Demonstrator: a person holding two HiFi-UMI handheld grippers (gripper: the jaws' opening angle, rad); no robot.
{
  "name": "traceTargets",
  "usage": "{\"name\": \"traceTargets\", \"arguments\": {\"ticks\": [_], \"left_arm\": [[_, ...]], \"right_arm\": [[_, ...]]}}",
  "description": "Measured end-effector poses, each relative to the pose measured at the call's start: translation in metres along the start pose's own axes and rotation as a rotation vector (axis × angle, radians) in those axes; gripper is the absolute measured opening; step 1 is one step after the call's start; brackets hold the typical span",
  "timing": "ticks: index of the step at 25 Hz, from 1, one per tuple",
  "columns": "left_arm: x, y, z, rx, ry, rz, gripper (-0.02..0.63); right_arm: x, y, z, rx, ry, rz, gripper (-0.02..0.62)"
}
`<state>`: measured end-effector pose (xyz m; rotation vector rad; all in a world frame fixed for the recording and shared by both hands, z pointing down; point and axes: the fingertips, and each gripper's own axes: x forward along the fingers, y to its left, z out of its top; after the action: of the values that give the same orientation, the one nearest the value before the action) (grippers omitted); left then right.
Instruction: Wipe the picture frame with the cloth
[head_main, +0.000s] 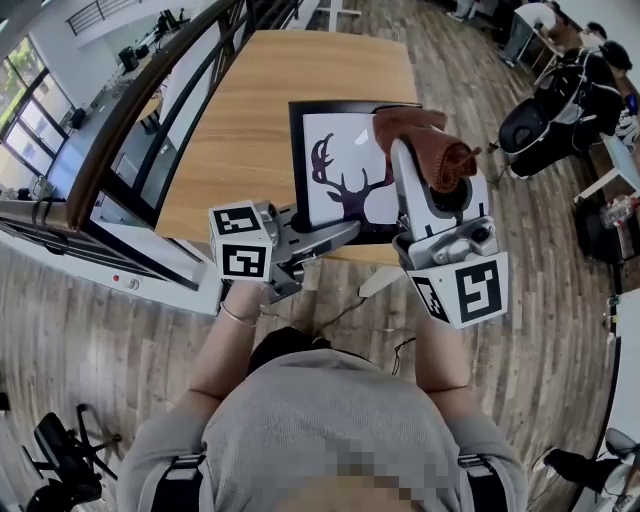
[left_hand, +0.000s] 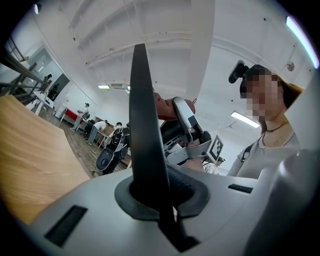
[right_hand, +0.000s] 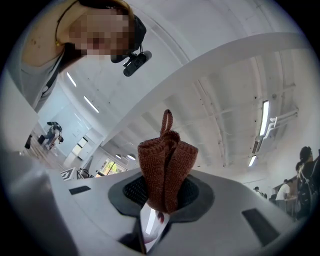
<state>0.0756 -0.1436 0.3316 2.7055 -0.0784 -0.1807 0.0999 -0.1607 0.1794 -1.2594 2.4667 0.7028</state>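
The picture frame (head_main: 345, 170), black-edged with a dark antlered deer on white, is held up over the near end of the wooden table (head_main: 250, 110). My left gripper (head_main: 340, 233) is shut on its lower edge. In the left gripper view that black edge (left_hand: 145, 125) stands straight up out of the closed jaws of the left gripper (left_hand: 160, 200). My right gripper (head_main: 420, 160) is raised beside the frame's right side, shut on a bunched brown knitted cloth (head_main: 437, 150). The right gripper view points at the ceiling, with the cloth (right_hand: 167, 170) sticking up from the right gripper (right_hand: 162, 200).
A glass balustrade with a wooden rail (head_main: 150, 130) runs along the table's left side. A black stroller (head_main: 550, 120) and desks stand on the wood floor to the right. Other people sit at desks (left_hand: 107, 127) far off.
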Motion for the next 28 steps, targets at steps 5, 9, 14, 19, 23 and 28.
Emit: {"name": "traceTargets", "arguments": {"ticks": [5,9,14,19,23,28], "left_arm": [[0.001,-0.001,0.0,0.002,-0.006,-0.018,0.02],[0.004,-0.002,0.002,0.005,-0.002,-0.021,0.02],[0.001,0.0,-0.001,0.0,-0.003,-0.023,0.02],[0.002,0.004,-0.004,-0.01,-0.003,-0.019,0.02],[0.0,0.006,-0.003,-0.029,-0.021,-0.017,0.02],[0.0,0.008,-0.004,-0.039,-0.033,-0.011,0.02]], "right_arm": [[-0.004,0.002,-0.002,0.013,0.001,0.007,0.097],[-0.011,-0.001,-0.003,0.061,-0.003,0.004,0.097],[-0.02,0.007,-0.011,0.078,0.023,0.001,0.097],[-0.031,0.011,-0.023,0.1,0.054,-0.001,0.097],[-0.037,0.016,-0.029,0.132,0.075,0.008,0.097],[-0.049,0.026,-0.04,0.127,0.116,0.017,0.097]]}}
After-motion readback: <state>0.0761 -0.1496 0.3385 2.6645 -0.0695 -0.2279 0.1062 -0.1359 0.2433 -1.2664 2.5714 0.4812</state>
